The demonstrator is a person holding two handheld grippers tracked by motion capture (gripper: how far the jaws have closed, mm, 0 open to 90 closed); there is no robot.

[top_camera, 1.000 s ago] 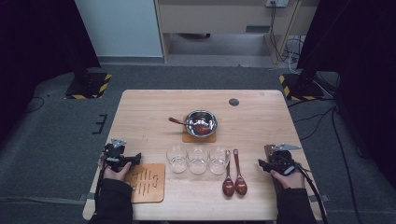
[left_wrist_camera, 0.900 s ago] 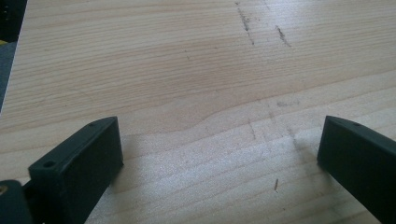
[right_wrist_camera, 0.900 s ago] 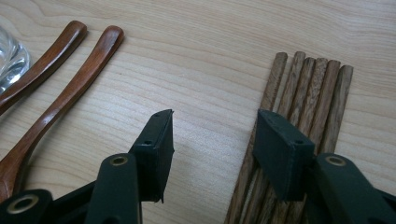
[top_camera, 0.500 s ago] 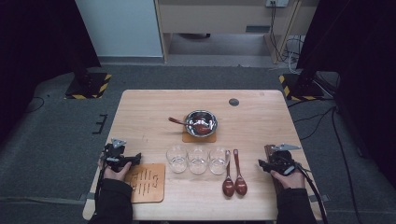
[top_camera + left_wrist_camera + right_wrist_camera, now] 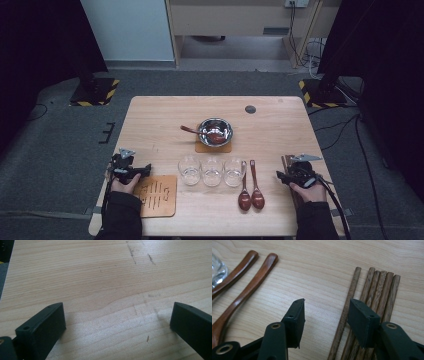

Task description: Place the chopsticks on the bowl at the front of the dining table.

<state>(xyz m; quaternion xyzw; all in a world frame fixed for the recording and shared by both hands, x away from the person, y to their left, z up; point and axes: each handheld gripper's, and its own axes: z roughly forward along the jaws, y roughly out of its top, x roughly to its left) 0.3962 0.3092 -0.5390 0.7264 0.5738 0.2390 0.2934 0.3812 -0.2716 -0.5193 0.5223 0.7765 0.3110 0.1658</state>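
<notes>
Right gripper (image 5: 325, 315) hovers over the chopsticks (image 5: 377, 290), fingers half apart around one stick, whose lower end is hidden. Left gripper (image 5: 117, 317) spreads its fingers wide over bare counter (image 5: 100, 272), its right finger cut off at three o'clock.

Black tongs (image 5: 324, 315), brass-ringed screw holes; dark sleeves (image 5: 120, 217)

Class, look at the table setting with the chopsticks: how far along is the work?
Done: a spoon rests in the metal bowl, and three glasses stand in a row.

In hand: the right gripper is open, one chopstick between its jaws, unpinched.

Left: the other chopsticks, two spoons and wooden coaster lie untouched; the left gripper is open over bare table.
</notes>
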